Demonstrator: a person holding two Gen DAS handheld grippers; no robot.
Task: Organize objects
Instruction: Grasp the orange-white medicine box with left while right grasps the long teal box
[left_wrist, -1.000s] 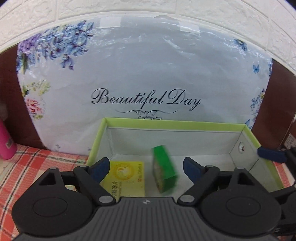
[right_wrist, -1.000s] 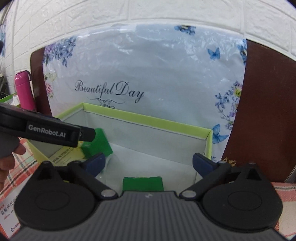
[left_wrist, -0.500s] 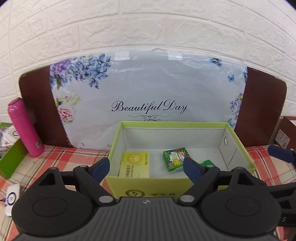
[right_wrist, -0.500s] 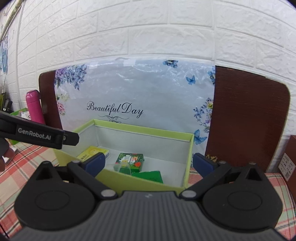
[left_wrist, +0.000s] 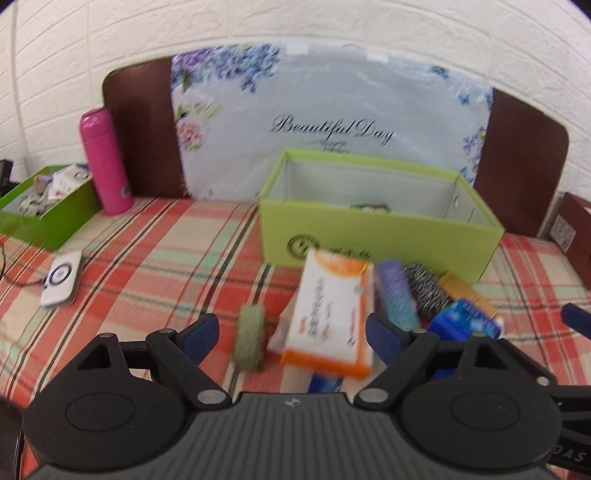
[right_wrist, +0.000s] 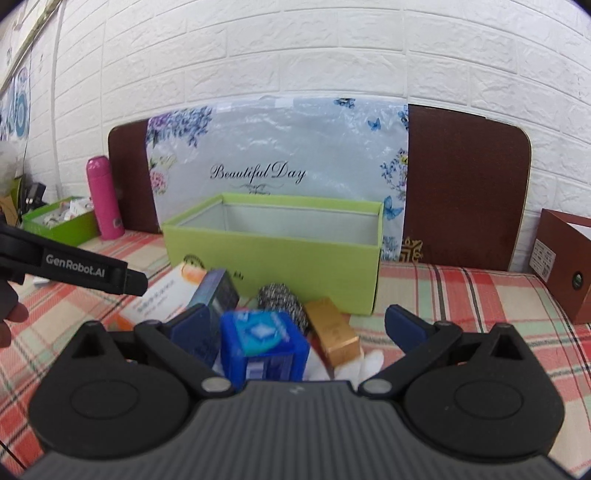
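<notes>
A light green open box (left_wrist: 380, 229) (right_wrist: 273, 254) stands on the plaid cloth by the floral bag. A pile lies in front of it: a white and orange carton (left_wrist: 330, 314), a grey-green roll (left_wrist: 251, 338), a purple box (left_wrist: 397, 295) (right_wrist: 218, 291), a speckled ball (left_wrist: 424, 286) (right_wrist: 282, 301), a gold box (right_wrist: 334, 336) and a blue box (right_wrist: 264, 345) (left_wrist: 461, 323). My left gripper (left_wrist: 291, 334) is open and empty above the carton. My right gripper (right_wrist: 295, 326) is open and empty, the blue box close between its fingers.
A pink bottle (left_wrist: 105, 160) (right_wrist: 105, 197) and a dark green tray of small items (left_wrist: 44, 210) stand at the left. A white device (left_wrist: 62, 277) with a cable lies on the cloth. A brown box (right_wrist: 565, 258) stands at the right.
Both grippers have pulled back from above the green box toward me. The green packet dropped into the box. The pile in front of the box has come into view.
</notes>
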